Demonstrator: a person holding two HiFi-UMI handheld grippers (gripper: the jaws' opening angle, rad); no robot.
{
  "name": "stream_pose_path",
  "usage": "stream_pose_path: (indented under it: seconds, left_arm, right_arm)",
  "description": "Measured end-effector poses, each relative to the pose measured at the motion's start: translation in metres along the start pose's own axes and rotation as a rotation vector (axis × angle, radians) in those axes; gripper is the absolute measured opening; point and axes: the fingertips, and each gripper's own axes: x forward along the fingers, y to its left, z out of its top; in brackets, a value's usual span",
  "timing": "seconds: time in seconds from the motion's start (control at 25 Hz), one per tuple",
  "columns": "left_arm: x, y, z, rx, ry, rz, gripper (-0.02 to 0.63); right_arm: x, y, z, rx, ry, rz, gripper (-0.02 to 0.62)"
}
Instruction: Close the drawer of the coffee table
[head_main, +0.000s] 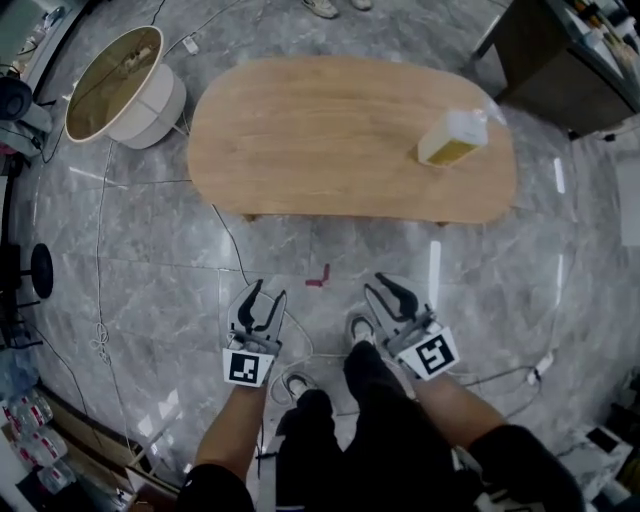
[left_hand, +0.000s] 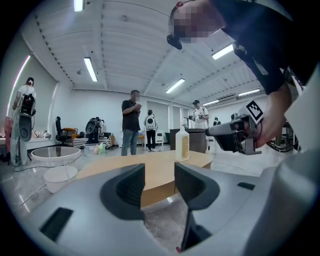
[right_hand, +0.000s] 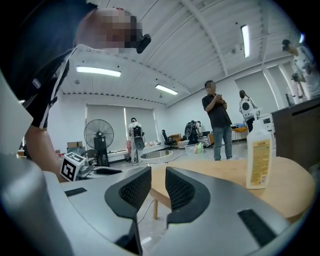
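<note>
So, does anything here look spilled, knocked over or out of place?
Nothing much stands out. The bottle stands upright near one end of the coffee table, with no spill around it, and from above no drawer shows sticking out. The only untidy thing is loose cables trailing across the floor.

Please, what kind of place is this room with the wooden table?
Probably a large lab or workshop hall, not a home: strip lights on a high ceiling, loose cables on the floor, and people standing behind the coffee table.

Grey left claw and right claw — clothes seemingly black.
</note>
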Motion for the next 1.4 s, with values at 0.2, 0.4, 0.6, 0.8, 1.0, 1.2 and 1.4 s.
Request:
stream_pose_path:
  seconds: [0.2,0.4,0.6,0.8,1.0,1.2,1.4]
  left_arm:
    - [-0.028,-0.005,0.056,-0.018,-0.008,0.064,0.166]
    - [-0.052,-0.018,0.121,-0.016,-0.07,0.051,0.166]
    - [-0.093,-0.043,0.194,-0.015,-0.127,-0.012,0.166]
    - [-0.142,-0.076,0.277,0.006,-0.164,-0.077,0.166]
    - [-0.181,-0.109,0.344,-0.002,-0.195,-0.114,0.166]
    - [-0.205,-0.135,0.4,0.008,-0.252,-0.142,0.166]
    - [-0.212,-0.168,0.449,0.054,-0.298,-0.176,0.166]
  right_arm:
    - [-0.011,0.012,0.048,-0.025,0.013,0.077,0.066]
    - [-0.027,0.038,0.098,-0.012,0.01,0.102,0.066]
    - [-0.065,0.064,0.161,-0.013,-0.007,0.056,0.066]
    - [-0.108,0.102,0.248,-0.055,-0.045,0.022,0.066]
    - [-0.143,0.144,0.31,-0.047,-0.083,0.025,0.066]
    - [-0.168,0.165,0.355,-0.038,-0.124,0.039,0.066]
    - [-0.191,0.174,0.4,-0.058,-0.17,0.068,0.065]
